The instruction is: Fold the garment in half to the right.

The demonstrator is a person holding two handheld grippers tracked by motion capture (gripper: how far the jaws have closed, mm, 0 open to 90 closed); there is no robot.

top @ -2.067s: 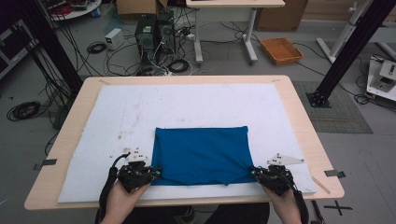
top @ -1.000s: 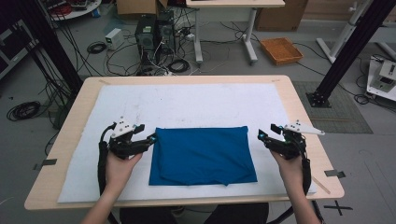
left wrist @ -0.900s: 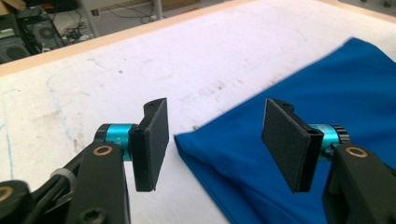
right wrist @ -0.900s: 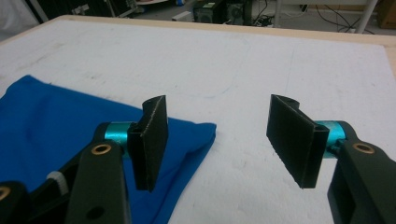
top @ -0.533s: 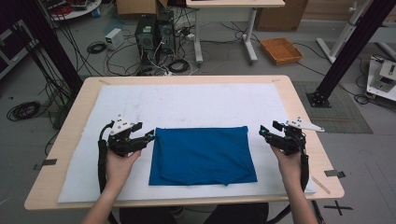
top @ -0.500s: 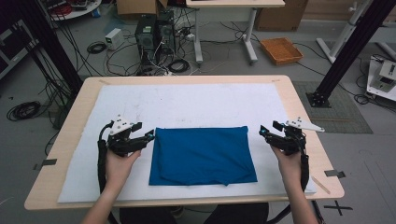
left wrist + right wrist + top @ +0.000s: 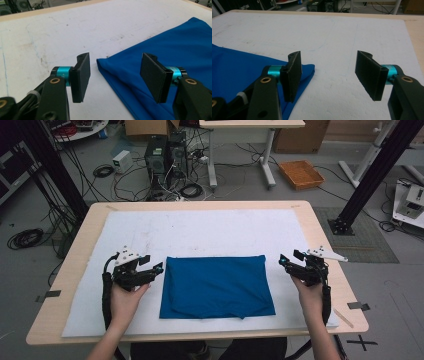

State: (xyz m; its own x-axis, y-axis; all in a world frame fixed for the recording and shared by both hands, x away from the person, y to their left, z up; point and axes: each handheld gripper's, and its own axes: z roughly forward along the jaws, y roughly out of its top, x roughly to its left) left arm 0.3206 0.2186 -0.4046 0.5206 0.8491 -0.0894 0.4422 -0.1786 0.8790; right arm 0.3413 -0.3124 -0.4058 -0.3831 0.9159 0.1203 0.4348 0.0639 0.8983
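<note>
Between our left gripper (image 7: 156, 267) and right gripper (image 7: 283, 260), both spread and empty, lies the blue cloth (image 7: 216, 286); we should pinch its far corners evenly.

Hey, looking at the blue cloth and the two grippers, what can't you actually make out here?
- Blue cloth, high view: how many layers are folded; the top layer hides the rest.
- Blue cloth, left gripper view: its near part is cut off by the bottom edge and one pad.
- Right gripper, right gripper view: most of the cloth runs off the left edge.
- Left gripper, high view: jaws too small to judge.
</note>
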